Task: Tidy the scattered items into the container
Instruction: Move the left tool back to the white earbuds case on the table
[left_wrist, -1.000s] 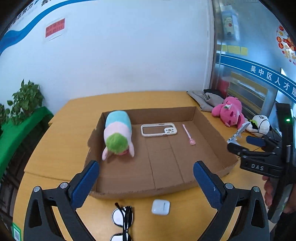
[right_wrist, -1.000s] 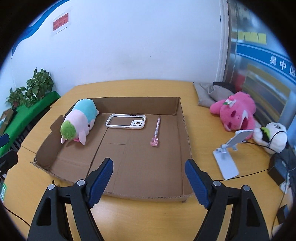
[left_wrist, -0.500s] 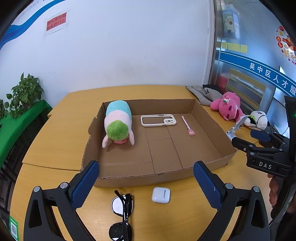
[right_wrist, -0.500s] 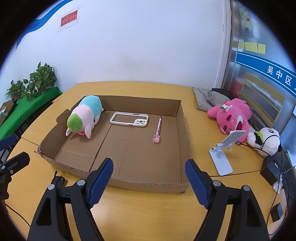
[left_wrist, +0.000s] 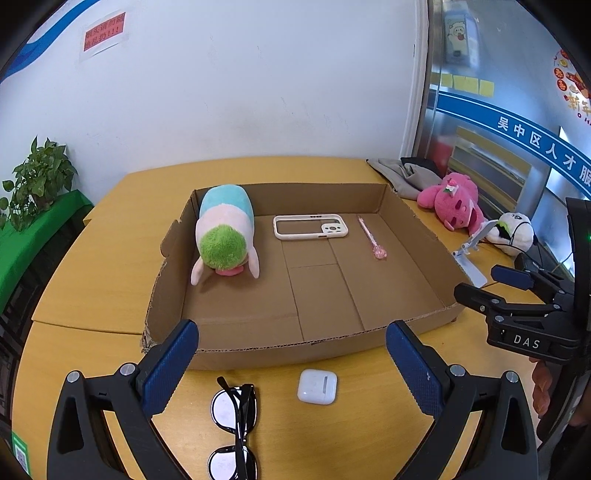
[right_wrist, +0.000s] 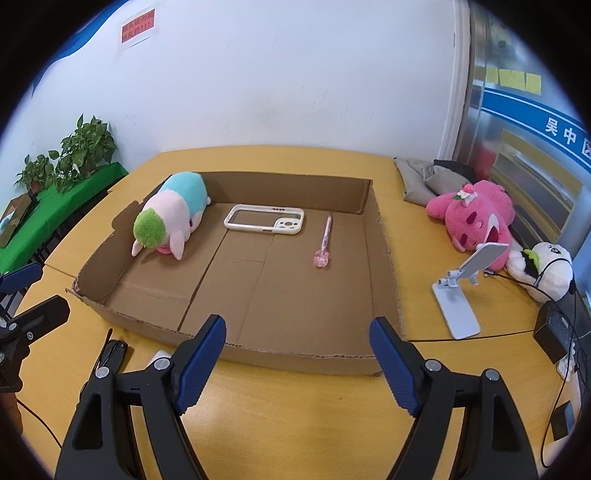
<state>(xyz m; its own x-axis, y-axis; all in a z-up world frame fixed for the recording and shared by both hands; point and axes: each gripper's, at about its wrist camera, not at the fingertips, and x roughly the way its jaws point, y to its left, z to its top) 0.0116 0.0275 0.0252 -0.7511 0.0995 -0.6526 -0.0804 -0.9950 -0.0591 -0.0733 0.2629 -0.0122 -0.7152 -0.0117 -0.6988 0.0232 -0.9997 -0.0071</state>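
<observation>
A shallow cardboard box (left_wrist: 295, 349) lies on the yellow table. Inside it are a pastel plush with a green head (left_wrist: 225, 229), a white phone case (left_wrist: 310, 226) and a pink pen (left_wrist: 371, 240). In front of the box, on the table, lie black glasses (left_wrist: 234, 417) and a white earbuds case (left_wrist: 317, 386). My left gripper (left_wrist: 291, 332) hovers open above these two, holding nothing. My right gripper (right_wrist: 298, 326) is open and empty at the box's (right_wrist: 295, 360) near wall. In the right wrist view the glasses (right_wrist: 110, 352) and the case (right_wrist: 160, 357) only peek out at the lower left.
To the right of the box stand a white phone stand (right_wrist: 458, 295), a pink plush (right_wrist: 472, 218), a white panda plush (right_wrist: 546, 269) and a grey cloth (right_wrist: 421, 177). A black adapter (right_wrist: 554, 328) with cables lies at the table's right edge. Potted plants (right_wrist: 74, 155) stand on the left.
Both views have drawn back from the box, which now sits farther off. The glasses and earbuds case show more fully in the left wrist view. Neither gripper's jaws changed.
</observation>
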